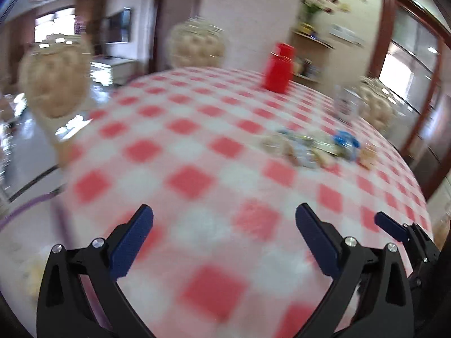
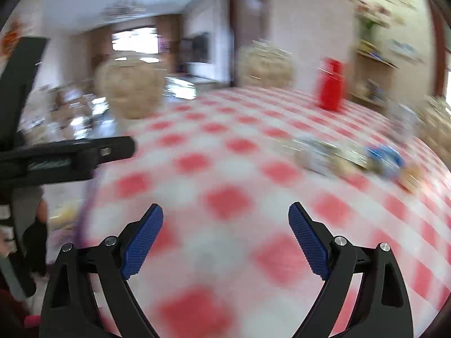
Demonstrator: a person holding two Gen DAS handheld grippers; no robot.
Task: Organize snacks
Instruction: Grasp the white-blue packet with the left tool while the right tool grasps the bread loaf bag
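Observation:
A loose pile of wrapped snacks (image 1: 313, 148), some blue and some beige, lies on the red-and-white checked tablecloth (image 1: 174, 152) towards the far right. The same snacks (image 2: 355, 159) show blurred in the right wrist view. My left gripper (image 1: 224, 208) is open over bare cloth with nothing between its blue pads, well short of the pile. My right gripper (image 2: 225, 206) is open too and holds nothing, also over bare cloth nearer than the snacks. One blue pad (image 1: 390, 225) of the right gripper shows at the right edge of the left wrist view.
A red lidded container (image 1: 277, 67) stands at the table's far side, and a clear glass (image 1: 345, 101) stands right of it. Cream tufted chairs (image 1: 53, 79) (image 1: 197, 45) ring the table. The table edge (image 1: 60, 169) drops off at the left. Both views are motion-blurred.

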